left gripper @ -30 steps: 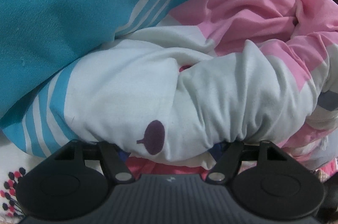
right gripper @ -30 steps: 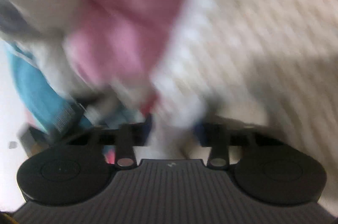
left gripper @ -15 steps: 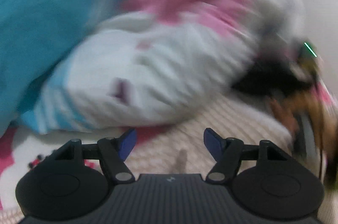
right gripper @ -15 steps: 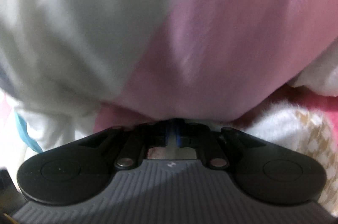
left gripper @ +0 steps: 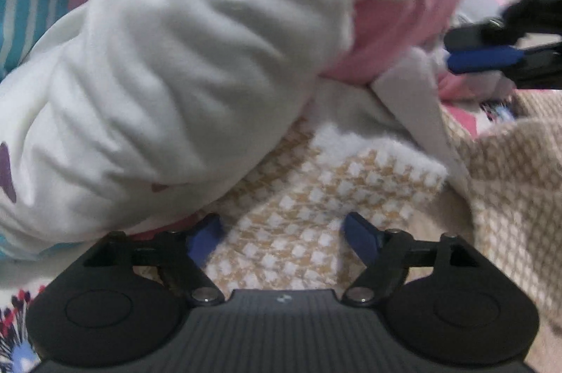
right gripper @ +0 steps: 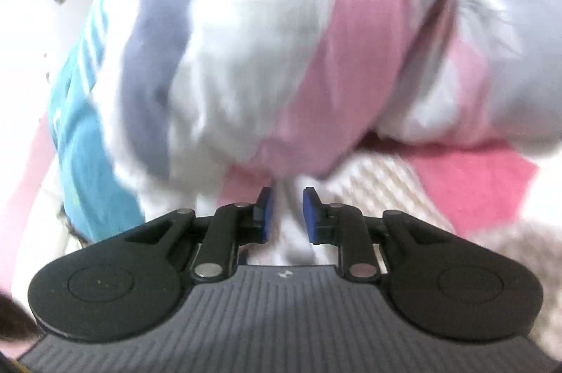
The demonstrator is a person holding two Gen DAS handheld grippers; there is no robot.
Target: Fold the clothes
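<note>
The big cloth (left gripper: 196, 56) is soft and bunched up in a puffy heap, full of wrinkles. It is white with pink blocks, teal stripes and a grey band. It lies on top of a fuzzy sweater (left gripper: 316, 197) with tan and white checks, lying flat beneath.

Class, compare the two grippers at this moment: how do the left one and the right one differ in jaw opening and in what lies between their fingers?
1. The left gripper has its jaws spread wide; the right gripper has its jaws narrow, with a small gap.
2. The left gripper's fingers frame the tan checked knit garment without gripping it; white cloth shows in the right gripper's gap, though blur hides any contact.

Both have blue pads and face the bulky pink-and-white quilt.
</note>
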